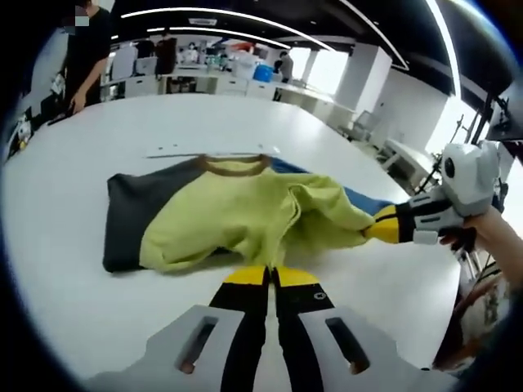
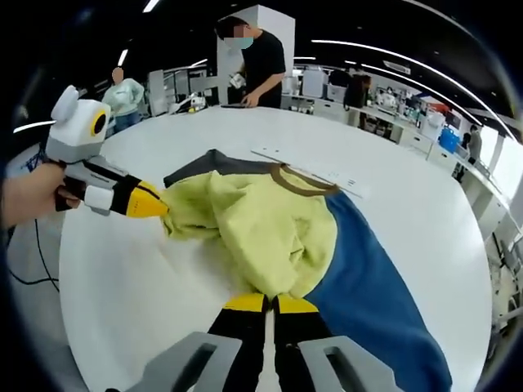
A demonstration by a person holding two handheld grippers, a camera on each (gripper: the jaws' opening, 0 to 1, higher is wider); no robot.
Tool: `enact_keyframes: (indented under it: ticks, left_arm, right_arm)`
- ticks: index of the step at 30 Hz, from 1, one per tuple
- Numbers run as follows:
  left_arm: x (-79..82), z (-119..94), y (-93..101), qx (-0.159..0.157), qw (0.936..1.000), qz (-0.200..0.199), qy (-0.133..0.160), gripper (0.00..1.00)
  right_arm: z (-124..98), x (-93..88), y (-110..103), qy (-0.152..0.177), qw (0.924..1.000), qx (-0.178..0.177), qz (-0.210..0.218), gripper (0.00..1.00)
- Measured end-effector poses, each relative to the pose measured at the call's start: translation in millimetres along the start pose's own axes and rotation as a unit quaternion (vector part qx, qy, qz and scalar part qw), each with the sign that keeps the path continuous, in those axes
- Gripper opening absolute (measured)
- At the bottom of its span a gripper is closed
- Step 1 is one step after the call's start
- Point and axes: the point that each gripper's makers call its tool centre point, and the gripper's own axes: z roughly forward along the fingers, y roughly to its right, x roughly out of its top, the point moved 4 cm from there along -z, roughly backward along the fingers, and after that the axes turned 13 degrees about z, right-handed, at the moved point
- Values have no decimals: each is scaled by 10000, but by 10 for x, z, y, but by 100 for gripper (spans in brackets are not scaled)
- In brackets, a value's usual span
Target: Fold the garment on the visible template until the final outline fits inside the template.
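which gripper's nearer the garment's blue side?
Right. The right gripper grips the garment beside its blue panel; the left gripper grips the yellow fold on the far side.

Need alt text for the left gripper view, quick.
A yellow-green garment with dark grey and blue sleeves lies bunched on a white table. The right tool pinches its edge; the left tool, jaws together, grips the hem.

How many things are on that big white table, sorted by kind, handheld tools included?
Garment (yellow-green, dark grey, blue): 1
Handheld grippers: 2, the left gripper and the right gripper, both with jaws shut on the fabric
Flat white strip beyond the collar: 1
Total: 4
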Motion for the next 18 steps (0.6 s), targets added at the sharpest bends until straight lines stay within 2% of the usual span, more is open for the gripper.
enact_keyframes:
  ticks: [4,18]
  left_arm:
    - [4,-130,8,-20,9999,75,124,0]
    - [-24,-539,57,-176,9983,547,116,0]
  right_arm:
    - [-76,-47,-36,-98,9999,48,-25,0]
    - [-411,-196,-186,-223,9995,200,-81,0]
